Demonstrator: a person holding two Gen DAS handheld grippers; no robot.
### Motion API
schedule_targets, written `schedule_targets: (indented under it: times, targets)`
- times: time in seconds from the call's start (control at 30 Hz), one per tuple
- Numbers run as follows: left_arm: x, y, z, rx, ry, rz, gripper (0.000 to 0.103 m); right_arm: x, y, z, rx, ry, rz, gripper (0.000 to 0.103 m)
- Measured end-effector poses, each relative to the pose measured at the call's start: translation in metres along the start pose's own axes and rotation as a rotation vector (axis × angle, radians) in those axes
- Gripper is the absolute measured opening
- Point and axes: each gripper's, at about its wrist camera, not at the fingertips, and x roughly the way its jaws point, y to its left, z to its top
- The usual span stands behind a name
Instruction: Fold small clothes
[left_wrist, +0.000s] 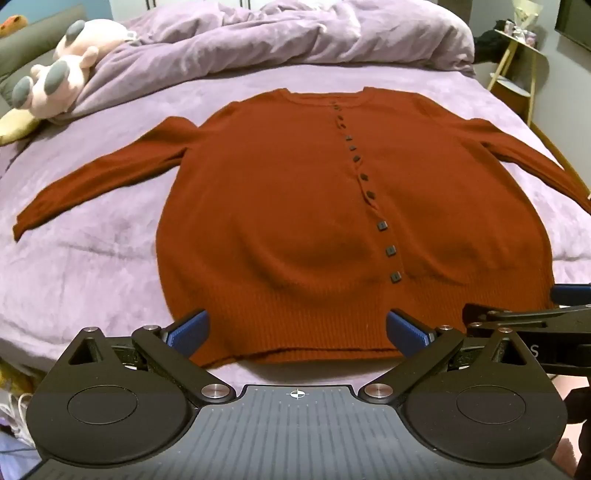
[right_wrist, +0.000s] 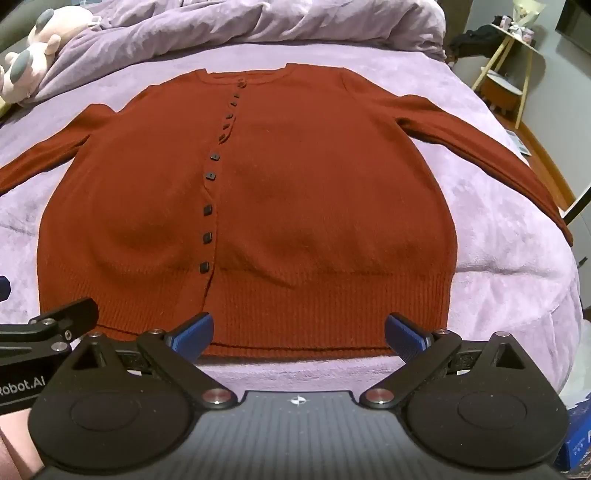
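Left wrist view
Garment: rust-red knit cardigan (left_wrist: 295, 221), laid flat and front up on the purple bedspread (left_wrist: 92, 266), both sleeves spread outward.
Closure: one row of dark square buttons (left_wrist: 381, 225) runs from neckline to ribbed hem, right of centre.
Left gripper (left_wrist: 297, 328): jaws spread wide, blue pads either side of the near hem, nothing pinched.
Cut off: the right sleeve's cuff leaves the frame; the right gripper (left_wrist: 524, 317) shows only as a black linkage at the right edge.
Far left: plush toy (left_wrist: 62, 74) beside the crumpled duvet (left_wrist: 295, 33).

Right wrist view
Garment: same cardigan (right_wrist: 280, 206), hem nearest, collar far; button row left of centre.
Right gripper (right_wrist: 299, 332): jaws spread wide over the hem, empty.
Cut off: the left sleeve's cuff leaves the frame.
Hard to make out: items on the side table (right_wrist: 506, 40), far right.
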Motion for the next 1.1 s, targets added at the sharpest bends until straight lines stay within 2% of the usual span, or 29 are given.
schedule_targets:
  times: [0.4, 1.1]
  targets:
    - [-0.002, 0.001, -0.001, -0.013, 0.002, 0.005, 0.103, 0.002, 0.007, 0.008, 0.001, 0.005, -0.013, 0.099]
    - [-0.002, 0.005, 0.001, -0.022, 0.032, 0.007, 0.103, -0.003, -0.004, 0.005, 0.023, -0.013, 0.002, 0.099]
